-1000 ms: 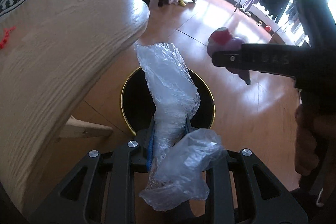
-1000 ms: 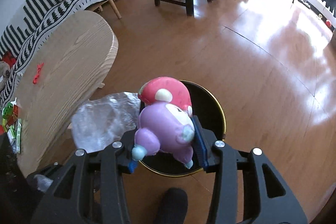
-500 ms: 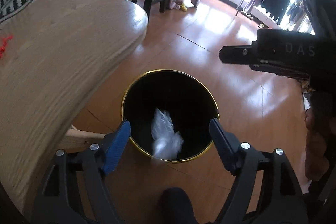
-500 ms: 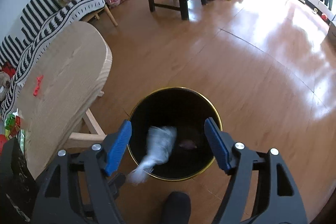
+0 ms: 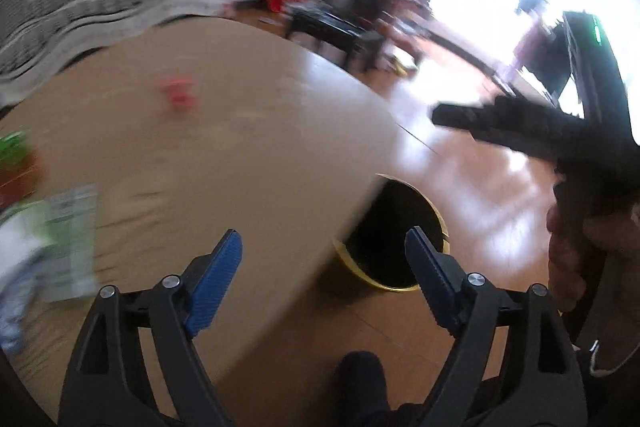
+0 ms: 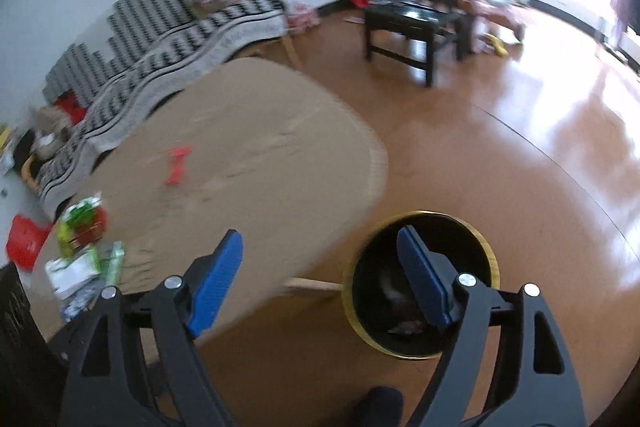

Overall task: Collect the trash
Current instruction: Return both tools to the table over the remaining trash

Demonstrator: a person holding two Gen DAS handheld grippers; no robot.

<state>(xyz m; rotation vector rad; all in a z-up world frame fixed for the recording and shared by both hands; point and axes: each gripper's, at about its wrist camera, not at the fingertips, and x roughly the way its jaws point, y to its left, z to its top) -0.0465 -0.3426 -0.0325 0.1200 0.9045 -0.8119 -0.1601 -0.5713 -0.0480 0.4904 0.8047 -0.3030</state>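
Tools left [image 5: 323, 247] and right [image 6: 319, 249] gape empty, swung from bin [image 6: 490, 247] toward table [image 6: 260, 155]

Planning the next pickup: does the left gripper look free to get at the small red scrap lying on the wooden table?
Probably yes. The left gripper is open and empty, and the red scrap lies alone on bare tabletop ahead of it, with nothing between them.

Home living room: striped sofa [image 6: 168, 39] stood by white wall, wooden table [image 6: 256, 163], dark chair [image 6: 416, 23], glossy wood floor [image 6: 540, 167], clothes rack [image 5: 536, 39] near bright window.
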